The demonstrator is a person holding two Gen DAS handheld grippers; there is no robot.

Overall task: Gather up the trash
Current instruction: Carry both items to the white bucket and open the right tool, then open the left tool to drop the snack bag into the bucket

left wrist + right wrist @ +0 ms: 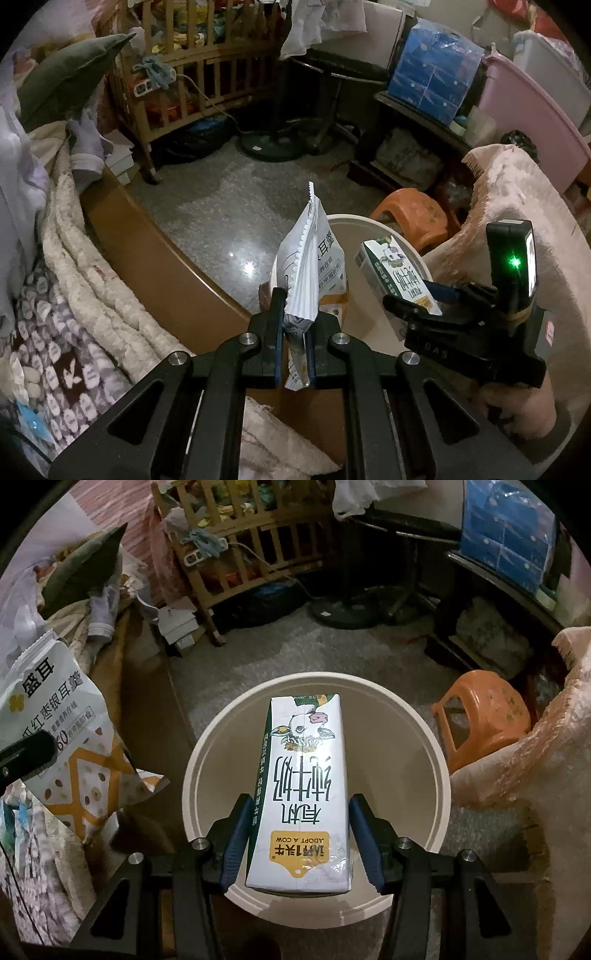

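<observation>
Both tools loaded, both angled down toward the round cream-white plastic bin on the grey speckled floor. Left tool: jaws together, clamped on the lower edge of a crinkled white snack pouch with orange pattern; pouch stands upright above the fingers, at the bin's near rim, partly over the opening. Right tool: jaws partly apart, blue pads pressed on both narrow sides of a white and green rectangular milk carton, gripped near its base so the body projects forward over the bin mouth. Judgement: carton centred for release; pouch likely needs carrying further over the rim. Orange plastic stool near the bin, apart from it.
</observation>
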